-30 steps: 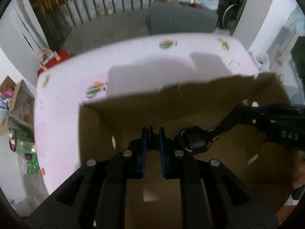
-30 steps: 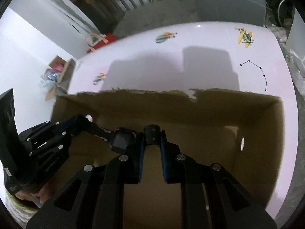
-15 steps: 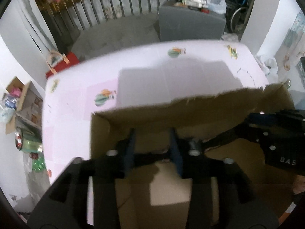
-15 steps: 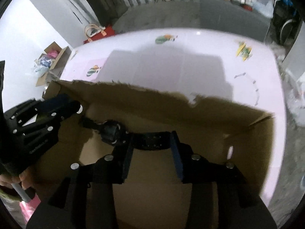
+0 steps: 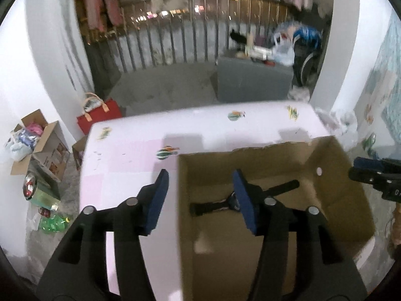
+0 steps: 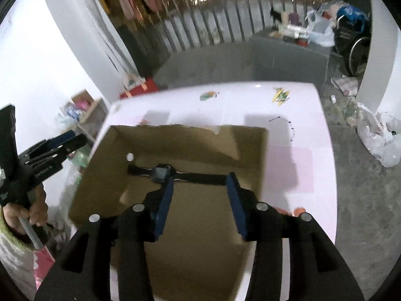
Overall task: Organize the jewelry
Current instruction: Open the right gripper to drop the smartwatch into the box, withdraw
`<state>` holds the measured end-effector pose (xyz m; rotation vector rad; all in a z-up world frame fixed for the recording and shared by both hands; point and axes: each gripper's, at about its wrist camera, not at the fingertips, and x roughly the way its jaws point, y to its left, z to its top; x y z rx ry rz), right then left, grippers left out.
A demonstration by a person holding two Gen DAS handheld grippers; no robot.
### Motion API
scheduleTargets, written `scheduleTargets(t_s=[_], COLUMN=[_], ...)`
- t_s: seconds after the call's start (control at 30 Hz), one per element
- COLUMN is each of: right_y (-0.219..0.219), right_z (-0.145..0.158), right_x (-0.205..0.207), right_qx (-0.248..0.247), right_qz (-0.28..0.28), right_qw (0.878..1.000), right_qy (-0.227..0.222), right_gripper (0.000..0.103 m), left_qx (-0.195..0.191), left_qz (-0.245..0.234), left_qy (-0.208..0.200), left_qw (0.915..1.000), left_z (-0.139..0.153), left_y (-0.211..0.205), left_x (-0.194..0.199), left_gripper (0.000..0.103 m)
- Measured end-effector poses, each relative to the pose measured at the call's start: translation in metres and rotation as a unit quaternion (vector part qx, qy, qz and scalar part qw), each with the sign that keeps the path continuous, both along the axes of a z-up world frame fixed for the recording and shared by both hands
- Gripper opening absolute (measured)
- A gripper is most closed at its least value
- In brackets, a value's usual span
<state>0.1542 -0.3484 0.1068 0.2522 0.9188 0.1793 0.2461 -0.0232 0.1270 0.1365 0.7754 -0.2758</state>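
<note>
Left gripper [image 5: 200,200] spread wide, blue pads holding nothing, straddling the near-left wall of the cardboard box [image 5: 338,175]. Right gripper [image 6: 199,202] equally wide and empty, above the box. Black wristwatch [image 6: 160,173] lying flat on the box floor, strap stretched out; face partly hidden behind one pad. Box resting on a pale pink table [image 6: 300,175]. Background railing and clutter blurred, hard to make out.

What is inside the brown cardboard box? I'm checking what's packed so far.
Inside the brown cardboard box lies one black wristwatch, strap stretched flat on the floor. The right hand-held gripper and left hand-held gripper cover parts of the floor, so those patches cannot be seen.
</note>
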Motion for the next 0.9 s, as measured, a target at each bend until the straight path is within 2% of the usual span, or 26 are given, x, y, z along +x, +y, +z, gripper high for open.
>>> scheduleTargets(t_s=[0.2,0.33,0.4,0.47,0.63,0.8,0.87,0.9], right_y=[0.008,0.023,0.031,0.041,0.064,0.085,0.092,0.096], right_z=[-0.008,-0.032,-0.037,-0.044,-0.054,-0.072,-0.08,-0.084], right_x=[-0.089,-0.128,-0.148,-0.16,-0.176,-0.171,-0.165,-0.16], right_qx=[0.024,0.037,0.03,0.037,0.029,0.041,0.046,0.045], right_qz=[0.004,-0.013,-0.025,-0.02,-0.012,0.012,0.021,0.027], right_qw=[0.998,0.998,0.997,0.997,0.997,0.998,0.998,0.998], right_qy=[-0.052,-0.049,-0.07,-0.067,-0.069,-0.054,-0.044,-0.04], right_gripper=[0.046,0.046,0.046,0.046,0.046,0.046,0.046,0.046], left_qx=[-0.034,-0.046,-0.064,-0.075,-0.073,-0.065,-0.062,-0.06], left_qz=[0.03,0.047,0.044,0.042,0.04,0.037,0.017,0.004], left_qy=[-0.04,-0.054,-0.053,-0.053,-0.053,-0.047,-0.04,-0.037], left_qw=[0.9982,0.9963,0.9956,0.9949,0.9952,0.9961,0.9971,0.9975], left_z=[0.0,-0.019,-0.031,-0.041,-0.075,-0.106,-0.118,-0.123], left_y=[0.053,0.074,0.081,0.084,0.08,0.069,0.057,0.05], left_x=[-0.076,-0.121,-0.143,-0.158,-0.187,-0.191,-0.188,-0.186], left_gripper=[0.058,0.058,0.058,0.058,0.058,0.058,0.057,0.053])
